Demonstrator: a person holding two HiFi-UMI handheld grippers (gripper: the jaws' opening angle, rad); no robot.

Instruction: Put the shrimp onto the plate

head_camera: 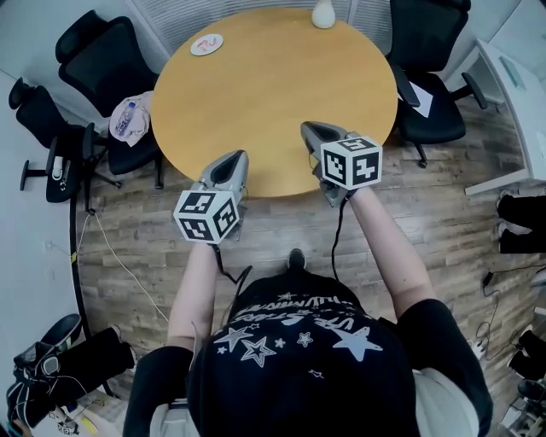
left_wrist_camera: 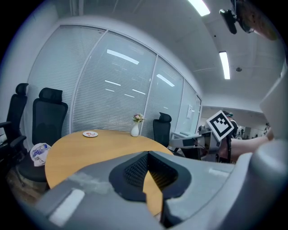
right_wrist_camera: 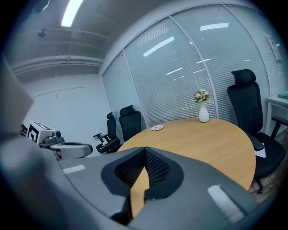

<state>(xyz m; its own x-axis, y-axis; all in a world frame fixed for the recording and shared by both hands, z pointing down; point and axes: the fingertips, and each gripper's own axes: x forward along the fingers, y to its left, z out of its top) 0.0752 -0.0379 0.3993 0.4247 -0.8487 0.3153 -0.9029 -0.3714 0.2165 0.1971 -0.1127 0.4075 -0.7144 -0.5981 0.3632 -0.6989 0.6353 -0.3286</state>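
Far across the round, smooth, tan wooden table (head_camera: 273,102), a small flat white plate (head_camera: 194,48) lies near the far rim. The shrimp (head_camera: 207,43) is a little red-orange curl on it, too small to tell which way its long axis points. A white bulb-shaped vase (head_camera: 322,14) stands well apart. At the near edge, the grey left gripper (head_camera: 232,162) and right gripper (head_camera: 309,128) hover, each with ribbed black pads pressed together on nothing.

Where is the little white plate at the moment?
In the head view, the plate sits near the far left edge of the round table, to the left of the white vase that stands at the far edge.
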